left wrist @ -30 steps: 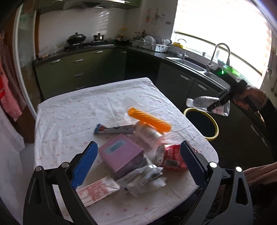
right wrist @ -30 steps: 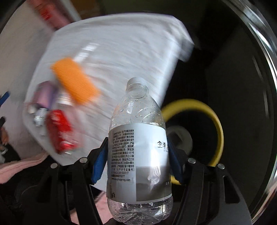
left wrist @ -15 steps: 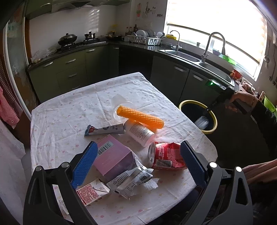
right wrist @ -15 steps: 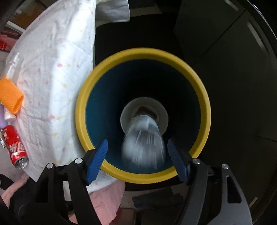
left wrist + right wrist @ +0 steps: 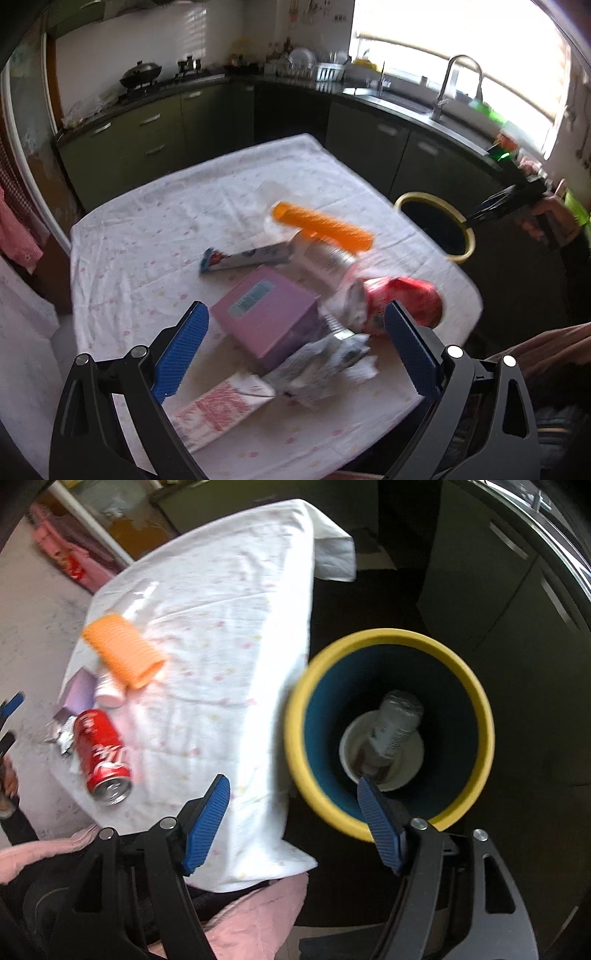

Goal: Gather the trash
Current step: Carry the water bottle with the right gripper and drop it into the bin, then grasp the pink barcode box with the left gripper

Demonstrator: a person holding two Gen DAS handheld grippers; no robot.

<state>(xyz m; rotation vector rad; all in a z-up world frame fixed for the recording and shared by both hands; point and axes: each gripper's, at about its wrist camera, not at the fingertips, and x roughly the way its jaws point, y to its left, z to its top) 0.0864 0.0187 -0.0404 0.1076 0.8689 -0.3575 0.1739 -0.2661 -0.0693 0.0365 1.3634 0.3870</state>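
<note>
**Bottle binned, R gripper free, table pile next**

Step in hand: drop-off of one item, just finished. The clear bottle (image 5: pixel 397 722) lies at the bottom of the yellow-rimmed bin (image 5: pixel 476 709), leaning across a white cup or bowl down there. The right gripper (image 5: pixel 295 819) hangs above the gap btw table edge and bin; its jaws have just been opening and now stand apart w/ nothing btw them. Released, empty.

The left gripper (image 5: pixel 295 350) hovers low over the near end of the table (image 5: pixel 147 236), fingers spread wide, nothing held. Directly in front of it: pink box (image 5: pixel 267 314), crumpled silver wrapper (image 5: pixel 325 363), red-and-white carton (image 5: pixel 221 410) flat by the near edge. Just beyond: red can (image 5: pixel 101 757) on its side, orange ribbed tube (image 5: pixel 321 227) lying across a white bottle (image 5: pixel 325 260), and a long thin packet (image 5: pixel 243 258).

Progress, my read: early. One bottle in, at least seven items still on the cloth.

Next move, as I judge it:
- L is best placed for the pink box or wrapper. Box is wide, so needs jaws near full spread and a square approach.
- R needs to swing back over the table; can is closest to its side. It'll roll, so grip across the body.
- Orange tube rests on the white bottle; lift it first or both may shift.
</note>
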